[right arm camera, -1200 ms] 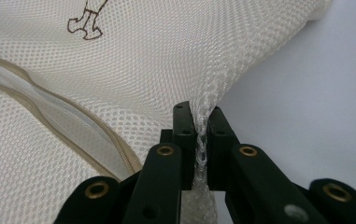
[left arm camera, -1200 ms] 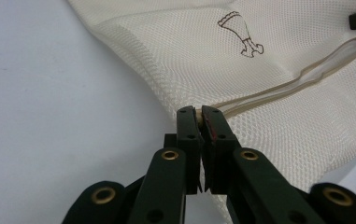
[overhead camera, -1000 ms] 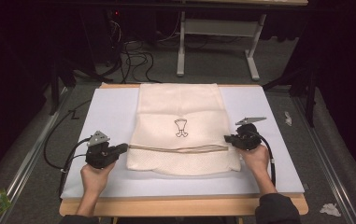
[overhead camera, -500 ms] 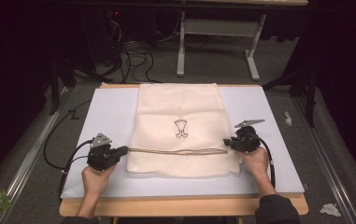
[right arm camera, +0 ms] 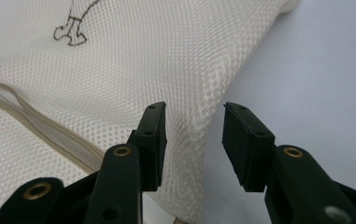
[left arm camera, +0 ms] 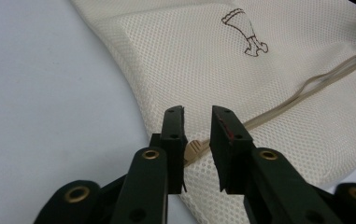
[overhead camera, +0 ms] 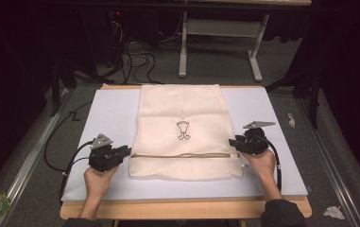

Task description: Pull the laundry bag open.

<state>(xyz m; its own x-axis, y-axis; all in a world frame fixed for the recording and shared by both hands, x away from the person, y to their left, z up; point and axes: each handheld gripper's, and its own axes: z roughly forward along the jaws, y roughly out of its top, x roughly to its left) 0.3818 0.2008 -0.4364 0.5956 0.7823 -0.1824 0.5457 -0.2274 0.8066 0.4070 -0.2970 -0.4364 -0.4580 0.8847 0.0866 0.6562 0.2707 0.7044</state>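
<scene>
White table mat [overhead camera: 262, 109] under cream mesh bag [overhead camera: 182, 113].

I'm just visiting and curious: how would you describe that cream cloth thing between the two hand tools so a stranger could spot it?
Start at the white mat covering the wooden table. In its middle lies a flat cream mesh bag, its near end folded over along a tan zipper. It is the only fabric there, marked by a small dark outline drawing at its centre.
</scene>
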